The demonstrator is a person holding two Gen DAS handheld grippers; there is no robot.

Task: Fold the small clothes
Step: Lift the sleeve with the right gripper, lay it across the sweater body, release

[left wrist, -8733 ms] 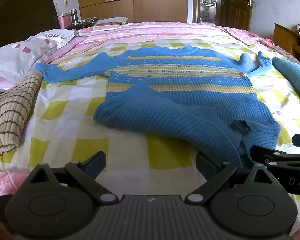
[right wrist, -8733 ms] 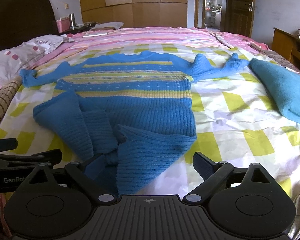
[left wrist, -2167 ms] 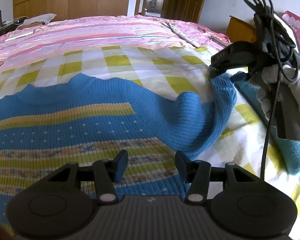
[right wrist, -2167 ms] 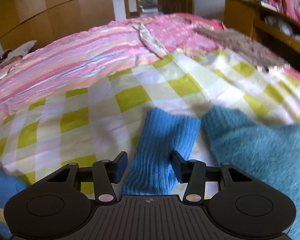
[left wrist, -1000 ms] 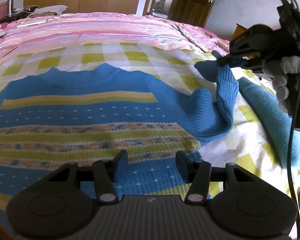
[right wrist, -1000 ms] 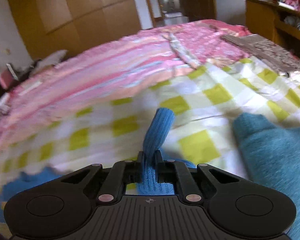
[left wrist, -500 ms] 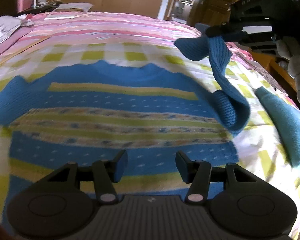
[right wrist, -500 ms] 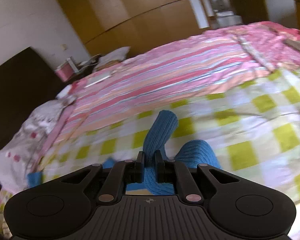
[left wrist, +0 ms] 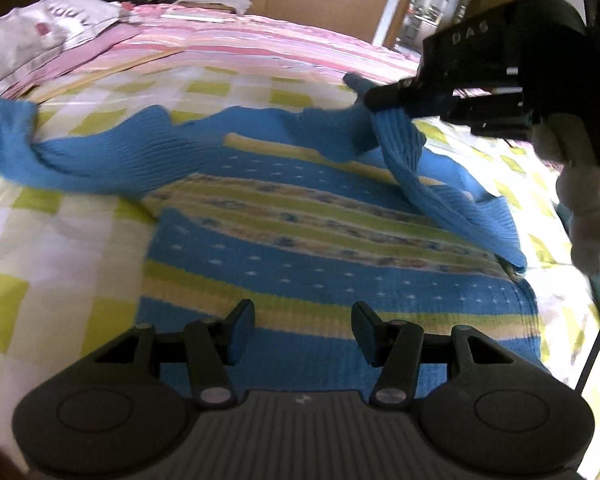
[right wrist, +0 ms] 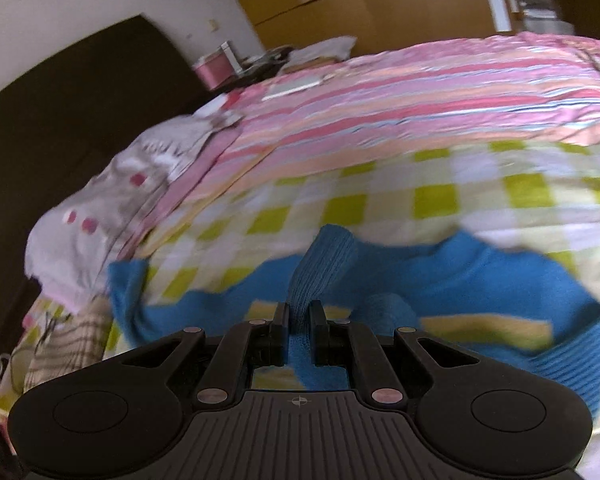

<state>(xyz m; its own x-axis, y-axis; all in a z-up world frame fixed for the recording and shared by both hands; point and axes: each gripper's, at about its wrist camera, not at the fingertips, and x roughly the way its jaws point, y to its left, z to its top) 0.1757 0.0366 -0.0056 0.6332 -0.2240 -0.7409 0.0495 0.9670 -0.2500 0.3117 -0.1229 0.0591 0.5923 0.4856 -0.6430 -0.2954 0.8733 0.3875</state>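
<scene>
The bed (left wrist: 60, 248), covered in a yellow-and-white check sheet with a pink striped quilt (right wrist: 440, 92) beyond, carries the blue sweater (left wrist: 300, 248) spread flat on its body, yellow and patterned bands running across the chest. The sweater lies directly ahead of the left tongs (left wrist: 303, 330), whose tips hover over its lower bands. Its far sleeve (left wrist: 404, 140) is lifted off the sheet and drawn across the chest, hanging in a fold from the right tongs (right wrist: 299, 322). The other sleeve (left wrist: 60, 160) lies stretched out toward a grey pillow (left wrist: 36, 36) with pink spots. A brown striped garment (right wrist: 72, 344) sits at the bed's edge near that pillow.

White letters "DAS" can be read on the side of the right tongs in the left wrist view; the pillow's lettering is too blurred to read.

The left tongs stand wide apart, holding nothing. The right tongs are pressed together on the sleeve cuff, the ribbed knit sticking up between the tips.
</scene>
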